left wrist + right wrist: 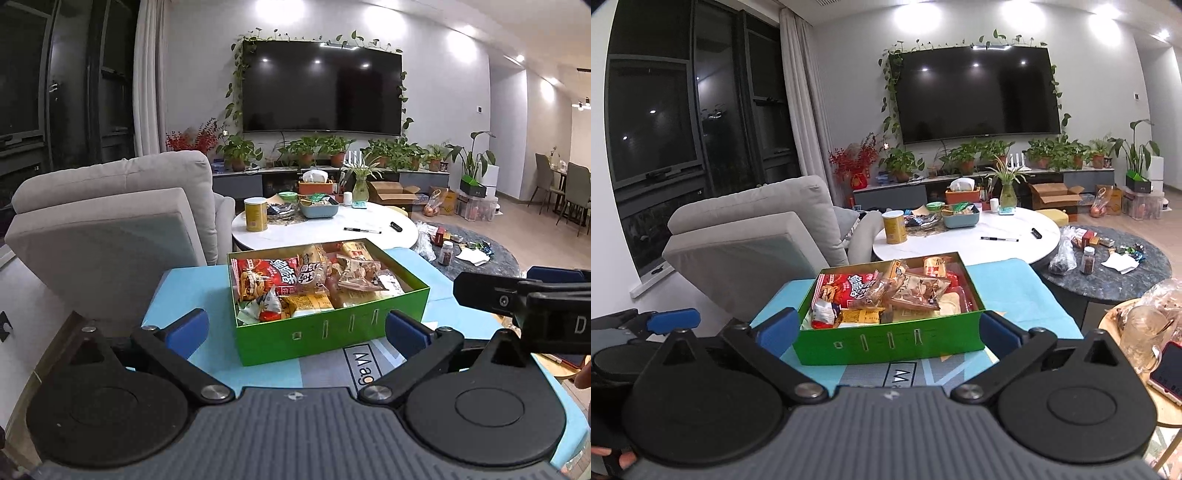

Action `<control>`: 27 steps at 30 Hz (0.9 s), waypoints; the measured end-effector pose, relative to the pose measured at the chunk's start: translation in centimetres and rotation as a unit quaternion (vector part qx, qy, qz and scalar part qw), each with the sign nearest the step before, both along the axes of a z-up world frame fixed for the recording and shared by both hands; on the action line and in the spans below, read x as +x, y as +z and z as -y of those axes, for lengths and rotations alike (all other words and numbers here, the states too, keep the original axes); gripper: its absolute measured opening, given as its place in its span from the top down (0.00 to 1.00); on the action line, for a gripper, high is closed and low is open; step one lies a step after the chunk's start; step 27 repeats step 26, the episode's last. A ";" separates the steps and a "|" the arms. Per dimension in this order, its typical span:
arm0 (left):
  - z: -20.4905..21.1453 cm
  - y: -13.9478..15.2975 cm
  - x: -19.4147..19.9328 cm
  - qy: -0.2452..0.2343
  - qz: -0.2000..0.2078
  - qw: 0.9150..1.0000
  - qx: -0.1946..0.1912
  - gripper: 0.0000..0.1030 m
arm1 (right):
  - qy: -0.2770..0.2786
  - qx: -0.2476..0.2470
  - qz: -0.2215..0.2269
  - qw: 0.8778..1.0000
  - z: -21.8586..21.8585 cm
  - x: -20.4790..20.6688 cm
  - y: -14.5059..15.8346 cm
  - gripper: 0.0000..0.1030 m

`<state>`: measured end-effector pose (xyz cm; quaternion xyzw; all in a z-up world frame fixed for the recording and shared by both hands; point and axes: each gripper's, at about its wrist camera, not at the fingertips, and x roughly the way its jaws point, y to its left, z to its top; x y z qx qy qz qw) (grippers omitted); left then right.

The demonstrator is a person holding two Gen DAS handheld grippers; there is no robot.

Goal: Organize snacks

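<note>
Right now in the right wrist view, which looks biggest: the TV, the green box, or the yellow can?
1. TV
2. green box, though nearness to the camera enlarges it
3. yellow can, clearly smallest

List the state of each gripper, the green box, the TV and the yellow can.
Left gripper: open, empty.
Right gripper: open, empty.
Green box: lidless, full of snack packets.
TV: off, screen dark.
Yellow can: upright, lid on.

Left wrist view, close behind green snack box (325,295), facing television (321,86); right wrist view alongside, same box (890,314), same television (977,92).
</note>
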<state>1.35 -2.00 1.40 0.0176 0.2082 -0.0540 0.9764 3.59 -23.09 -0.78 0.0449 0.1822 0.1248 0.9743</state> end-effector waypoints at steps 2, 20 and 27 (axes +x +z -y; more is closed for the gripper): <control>-0.1 0.0 -0.1 0.000 0.001 1.000 -0.002 0.00 | 0.002 -0.003 0.004 1.000 -0.1 -0.2 0.1 0.19; 0.0 -0.4 0.1 0.003 -0.005 1.000 0.006 0.00 | 0.008 0.001 0.004 1.000 -0.2 -0.7 -0.1 0.19; -0.1 -0.4 0.1 0.006 -0.010 1.000 0.003 0.00 | 0.010 0.000 0.004 1.000 -0.3 -0.7 -0.2 0.19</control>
